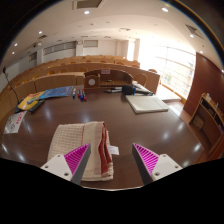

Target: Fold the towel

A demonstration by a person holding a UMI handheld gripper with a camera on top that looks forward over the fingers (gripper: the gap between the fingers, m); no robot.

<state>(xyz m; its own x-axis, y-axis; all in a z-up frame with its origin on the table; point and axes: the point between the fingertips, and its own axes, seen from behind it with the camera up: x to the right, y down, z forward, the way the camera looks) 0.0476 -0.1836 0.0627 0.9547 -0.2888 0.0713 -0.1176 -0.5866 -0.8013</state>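
Note:
A folded beige towel [82, 146] with reddish stripes along one edge lies on the dark brown table [130, 125], just ahead of my left finger and partly behind it. My gripper [112, 160] is open and empty, its pink pads wide apart. The left fingertip [74, 160] overlaps the towel's near edge; the right fingertip [148, 158] is over bare table to the right of the towel. A small white tag [113, 150] lies beside the towel's right edge.
A flat grey-white folded cloth [147, 103] lies farther back on the table to the right. Blue and yellow items [48, 96] lie at the far left, a white bag [16, 122] at the left edge. Wooden desks and chairs ring the room; bright windows [178, 60] at right.

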